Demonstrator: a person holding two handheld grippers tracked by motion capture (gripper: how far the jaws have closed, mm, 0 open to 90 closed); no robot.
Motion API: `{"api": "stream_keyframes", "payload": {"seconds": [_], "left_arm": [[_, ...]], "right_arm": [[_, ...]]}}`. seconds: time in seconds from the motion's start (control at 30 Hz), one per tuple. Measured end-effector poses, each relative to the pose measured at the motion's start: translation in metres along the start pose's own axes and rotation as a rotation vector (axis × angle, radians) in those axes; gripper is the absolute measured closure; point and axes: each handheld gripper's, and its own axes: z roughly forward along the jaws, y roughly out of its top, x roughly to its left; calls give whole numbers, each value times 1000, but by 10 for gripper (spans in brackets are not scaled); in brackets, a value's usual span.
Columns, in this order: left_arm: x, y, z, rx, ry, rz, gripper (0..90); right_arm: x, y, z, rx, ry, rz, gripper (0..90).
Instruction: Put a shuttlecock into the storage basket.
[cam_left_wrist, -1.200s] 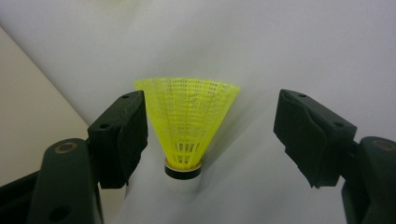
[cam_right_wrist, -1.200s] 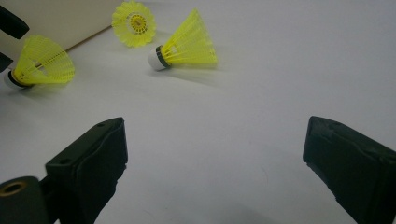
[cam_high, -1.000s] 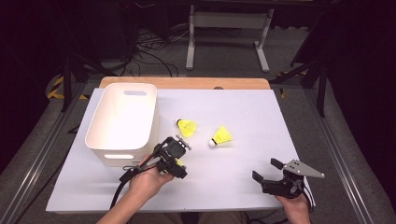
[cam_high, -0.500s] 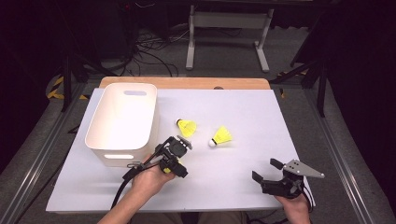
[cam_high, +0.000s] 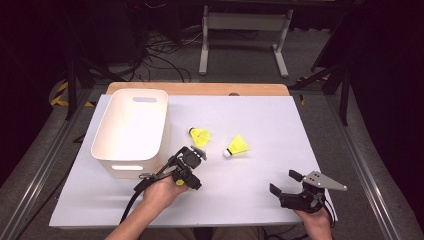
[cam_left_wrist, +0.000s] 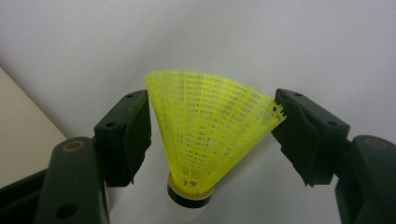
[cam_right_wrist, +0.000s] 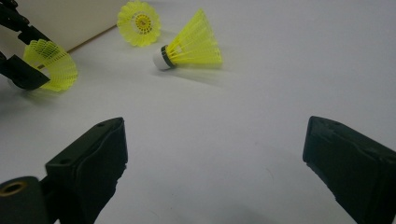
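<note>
While a person sits at the near edge of a white table (cam_high: 280, 125), the left gripper (cam_left_wrist: 212, 135) sits just beside the near right corner of a white plastic bin (cam_high: 131, 131). Its jaws stand either side of a yellow shuttlecock (cam_left_wrist: 205, 130), with its cork base toward the gripper's body and its skirt fanning away. The left pad touches the skirt's edge; the right pad sits at the skirt's rim, and I cannot tell whether it presses. The jaws have just been closing in on it.

Two more yellow shuttlecocks lie on the table to the right of the bin. One (cam_high: 200, 136) rests just past the bin's right wall, its open skirt facing the person. The other (cam_high: 236, 147) lies farther right of the bin on its side, white cork tip pointing back toward the bin.

Well to the right of the bin, near the table's front edge, the right gripper (cam_right_wrist: 215, 163) rests low with its jaws wide apart and nothing between them.
</note>
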Motion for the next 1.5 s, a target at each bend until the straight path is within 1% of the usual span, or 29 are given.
{"api": "stream_keyframes", "payload": {"seconds": [0.07, 0.1, 0.17, 0.27, 0.33, 0.47, 0.67, 0.73, 0.83, 0.87, 0.93, 0.97, 1.0, 1.07, 1.23, 1.33, 1.37, 1.5], "left_arm": [[0, 0, 1, 3, -2, 1, 322], [0, 0, 2, 9, -9, 5, 333], [0, 0, 3, 8, -17, 8, 371], [0, 0, 2, -2, -14, 9, 440], [2, -1, 0, -7, -20, 9, 474], [2, -2, -3, -16, -12, 16, 520], [2, -4, -6, -34, -15, 17, 557], [1, -4, -8, -36, -6, 24, 563], [0, -4, -10, -37, -4, 33, 578], [0, -5, -10, -39, -7, 30, 580], [-1, -5, -14, -48, -11, 36, 583], [-2, -5, -15, -51, -10, 37, 585], [-3, -5, -17, -63, -8, 38, 587], [-3, -5, -19, -63, -13, 41, 591], [-5, -5, -27, -83, -15, 53, 596], [-7, -5, -32, -96, -11, 59, 597], [-7, -5, -34, -99, -7, 66, 597], [-8, -6, -41, -115, -11, 66, 599]], "right_arm": [[0, 0, 0, 0, 0, 0, 69], [0, 0, 0, -4, 0, 6, 69], [0, 0, 0, -4, -1, 7, 69], [0, 0, 0, -4, 0, 7, 69], [0, 0, 0, -3, 0, 7, 69], [0, 0, 0, -2, 1, 3, 69], [0, 0, 0, -3, 0, 7, 69], [0, 0, 0, -1, 1, 1, 70], [0, 0, 0, -1, 1, 1, 70], [0, 0, 0, -1, 0, 2, 69], [0, 0, 0, -3, 0, 7, 70], [0, 0, 0, -1, 1, 1, 70], [0, 0, 0, -1, 1, 0, 70], [0, 0, 0, 0, 1, 0, 69], [0, 0, 0, -1, 1, 0, 70], [0, 0, 1, -1, 3, 0, 70], [0, 0, 1, 0, 3, 1, 70], [0, 0, 0, 0, 2, 0, 69]]}}
